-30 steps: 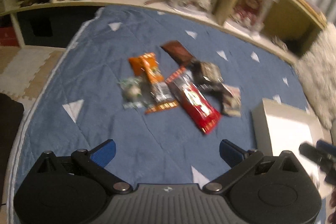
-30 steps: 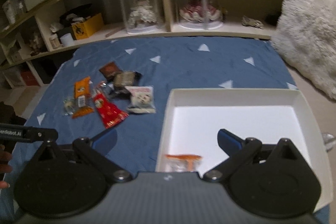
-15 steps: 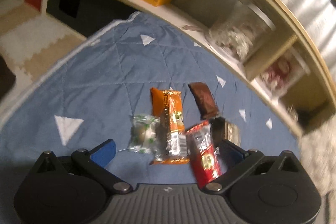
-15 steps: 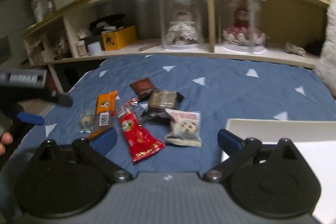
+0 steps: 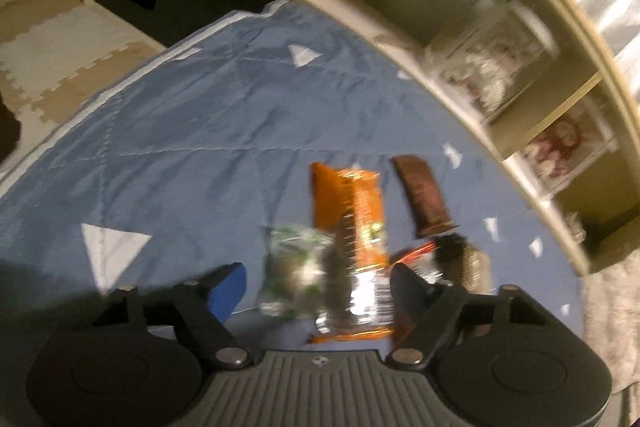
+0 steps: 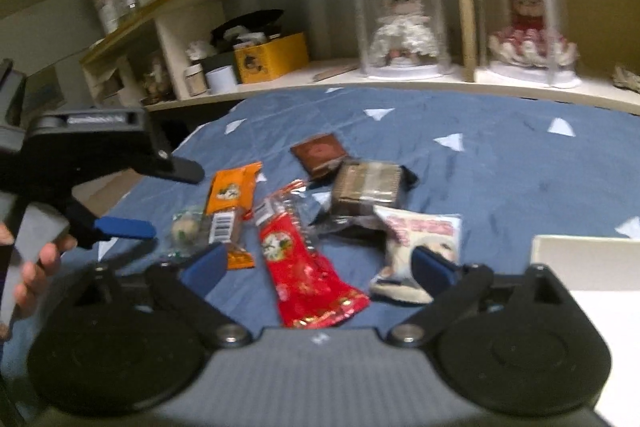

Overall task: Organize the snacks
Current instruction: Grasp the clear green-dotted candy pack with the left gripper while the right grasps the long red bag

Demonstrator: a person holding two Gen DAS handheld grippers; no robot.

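Several snack packets lie in a loose pile on the blue quilt (image 6: pixel 500 163). My left gripper (image 5: pixel 316 291) is open, low over the pile, with a clear green-printed packet (image 5: pixel 292 267) and an orange packet (image 5: pixel 352 227) between its fingers; a brown packet (image 5: pixel 424 195) lies beyond. It also shows in the right wrist view (image 6: pixel 124 239), open, beside the orange packet (image 6: pixel 230 203). My right gripper (image 6: pixel 316 267) is open and empty above a red packet (image 6: pixel 304 267), with a white packet (image 6: pixel 420 239) at its right finger. A dark bar (image 6: pixel 368 183) and brown packet (image 6: pixel 320 155) lie behind.
The white tray (image 6: pixel 592 255) sits at the right on the quilt. A curved wooden shelf (image 6: pixel 400 79) runs behind with a yellow box (image 6: pixel 272 63) and two doll display cases (image 6: pixel 400 15). Foam floor mats (image 5: pixel 60 59) lie left of the quilt.
Both grippers have swung left from the tray toward the snack pile. The left gripper has dropped close over the green and orange packets. Both stay open.
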